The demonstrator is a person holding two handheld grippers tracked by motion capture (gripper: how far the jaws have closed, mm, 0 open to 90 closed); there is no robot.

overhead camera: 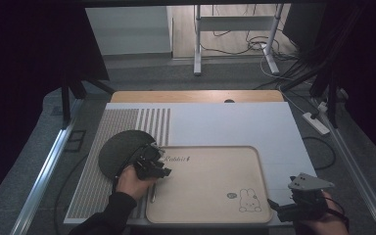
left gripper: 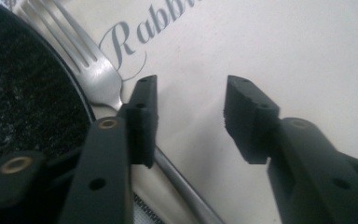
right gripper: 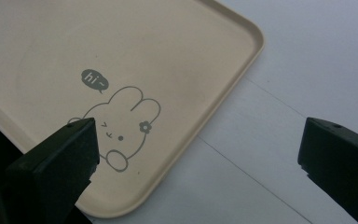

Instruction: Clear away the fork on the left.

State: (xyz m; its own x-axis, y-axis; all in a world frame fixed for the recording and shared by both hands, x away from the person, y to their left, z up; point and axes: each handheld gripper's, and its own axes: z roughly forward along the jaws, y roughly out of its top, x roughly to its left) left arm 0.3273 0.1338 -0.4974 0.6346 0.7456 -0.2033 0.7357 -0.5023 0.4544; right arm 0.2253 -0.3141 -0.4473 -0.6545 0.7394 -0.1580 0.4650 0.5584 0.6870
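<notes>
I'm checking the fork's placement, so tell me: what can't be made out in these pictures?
- Fork: in the left gripper view its tine tips are cut off by the top edge, and the left gripper covers part of the handle.
- High view: the hand and gripper cover most of the fork.
- Dark plate: cut off by the frame's left edge.
- Tray lettering: cut off at the top in the left gripper view, too small in the high view.

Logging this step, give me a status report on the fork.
Left gripper jaws open, nothing between. Fork lies on tray beside dark plate, handle under one jaw. Right gripper open, idle.
</notes>
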